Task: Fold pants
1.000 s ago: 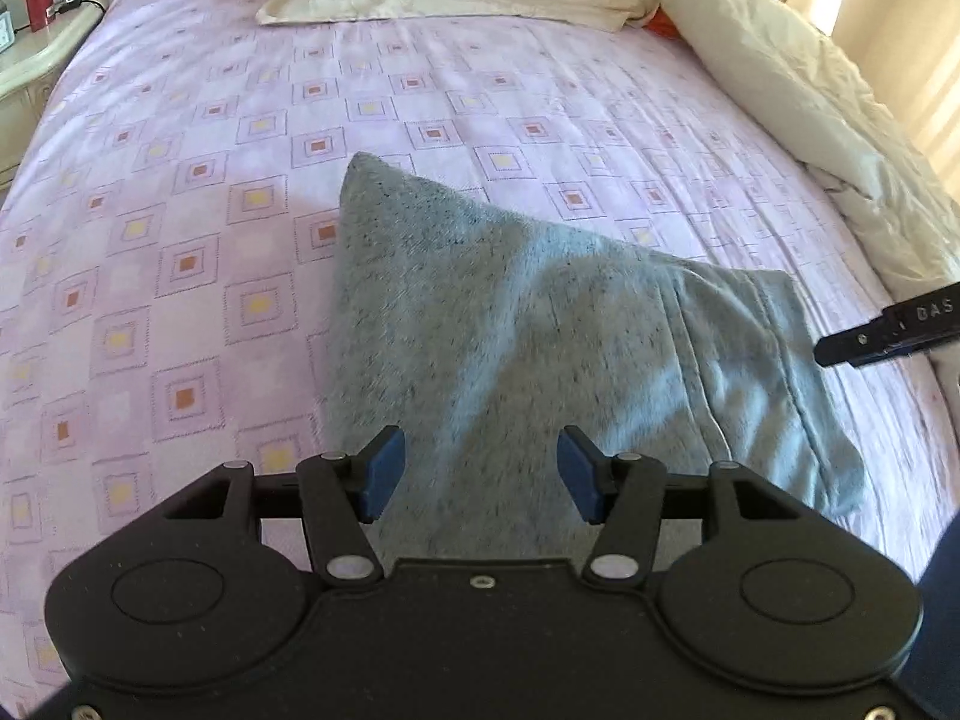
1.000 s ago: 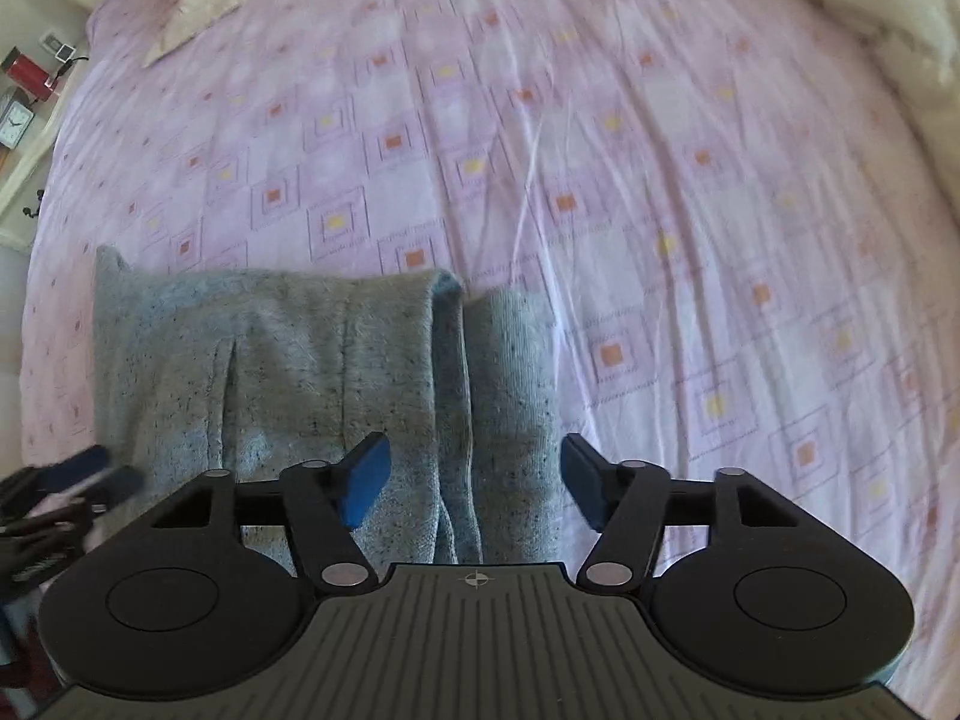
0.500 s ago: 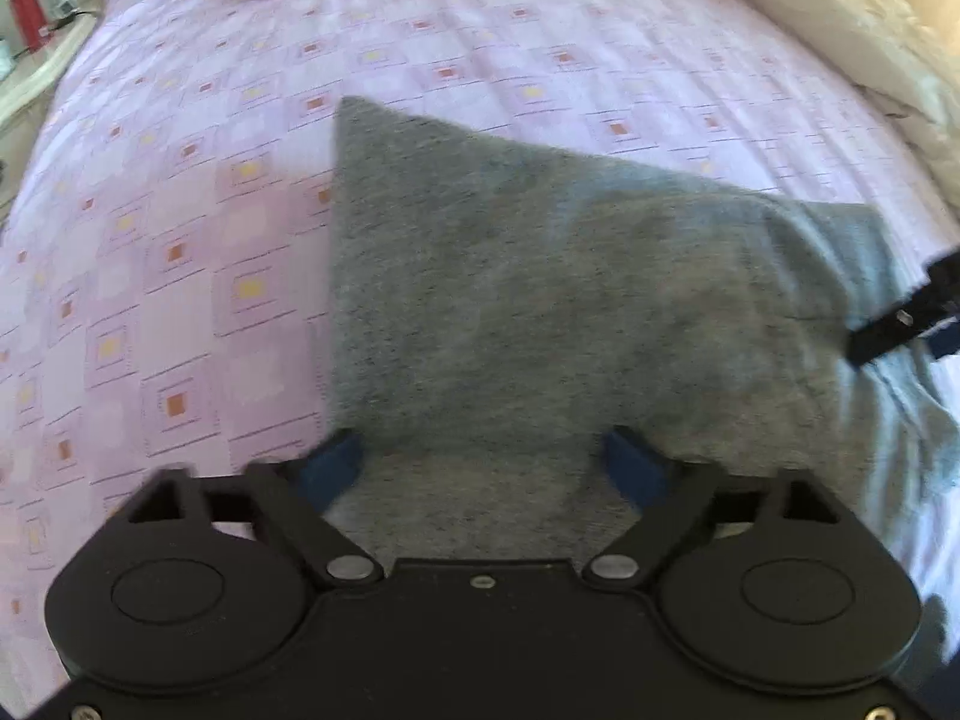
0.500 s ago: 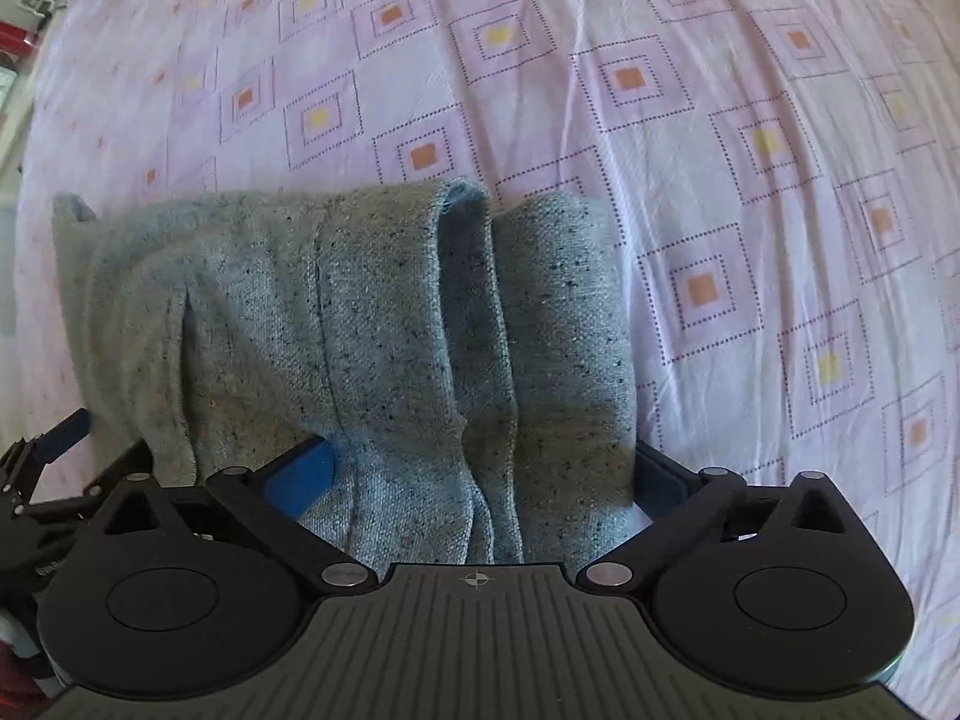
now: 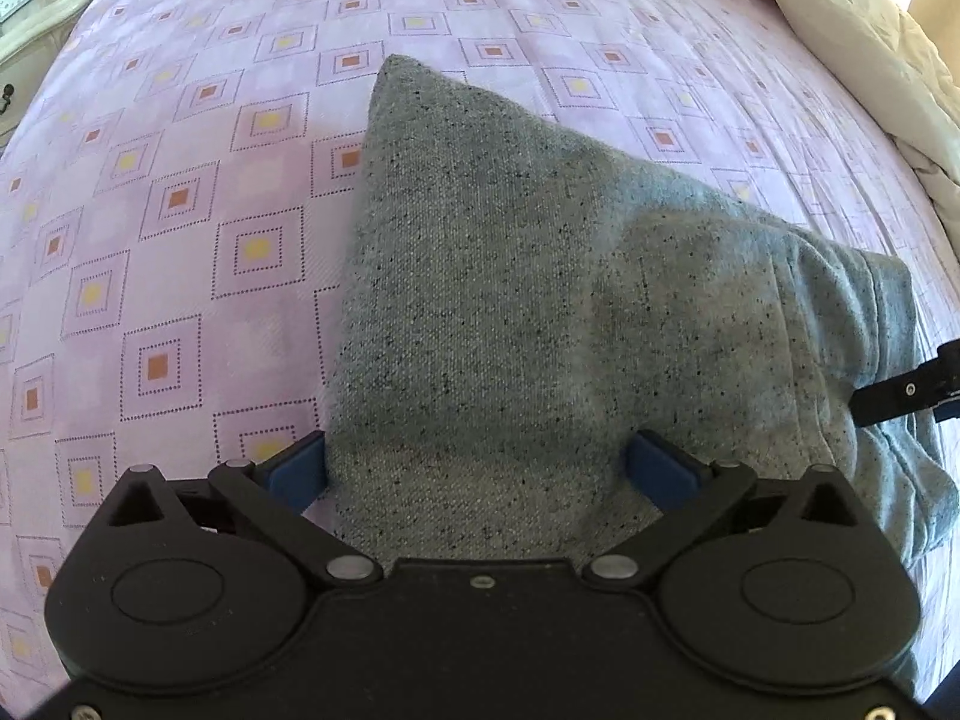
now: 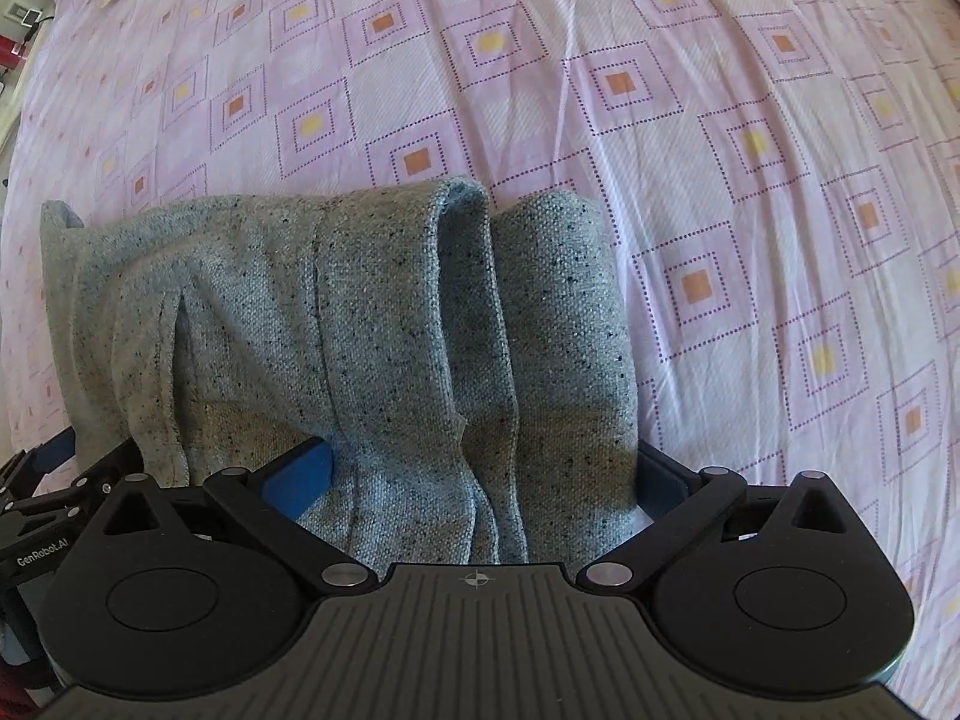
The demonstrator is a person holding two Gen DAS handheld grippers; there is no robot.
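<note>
The grey speckled pants lie folded into a thick pad on the purple patterned bed sheet. My left gripper is open wide, its blue pads straddling the near left edge of the fabric. My right gripper is also open wide, its blue pads on either side of the folded right end of the pants, where the waistband layers stack. The right gripper's tip shows in the left wrist view.
A cream duvet is bunched along the right side of the bed. A bedside table with a clock stands at the far left. Pillows lie at the head of the bed.
Both grippers have moved down and forward onto the pants and opened wider, so the fabric now sits between their pads.
</note>
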